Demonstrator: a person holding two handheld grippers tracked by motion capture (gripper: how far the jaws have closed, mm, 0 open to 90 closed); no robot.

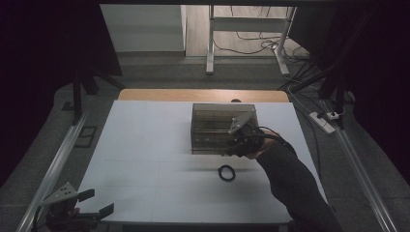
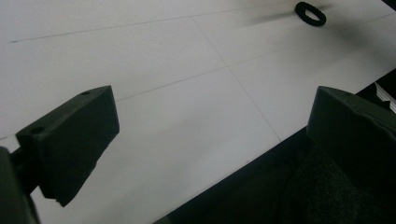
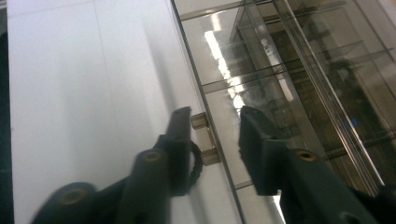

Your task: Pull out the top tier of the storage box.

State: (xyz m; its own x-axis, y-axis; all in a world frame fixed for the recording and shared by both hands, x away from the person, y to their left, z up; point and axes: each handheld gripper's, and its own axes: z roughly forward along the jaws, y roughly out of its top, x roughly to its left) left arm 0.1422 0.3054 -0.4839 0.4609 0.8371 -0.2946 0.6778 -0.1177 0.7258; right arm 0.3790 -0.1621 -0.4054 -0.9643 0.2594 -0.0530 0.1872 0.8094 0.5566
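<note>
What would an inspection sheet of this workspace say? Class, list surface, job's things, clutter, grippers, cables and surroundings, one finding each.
Surface: white table top, marked by thin seam lines, with a wooden strip along the far edge.
Job's things: clear smoked drawer box standing at centre right; its small handle lies between the right gripper's jaws.
Clutter: one black ring lying flat in front of the box.
Grippers: right gripper at the box front, jaws apart around the handle; left gripper open at the near left corner, holding nothing.
Cables: black cable trails from the right gripper; more cables and a power strip on the floor at right.
Surroundings: grey floor, metal rails along both sides, a white frame beyond the table.
</note>
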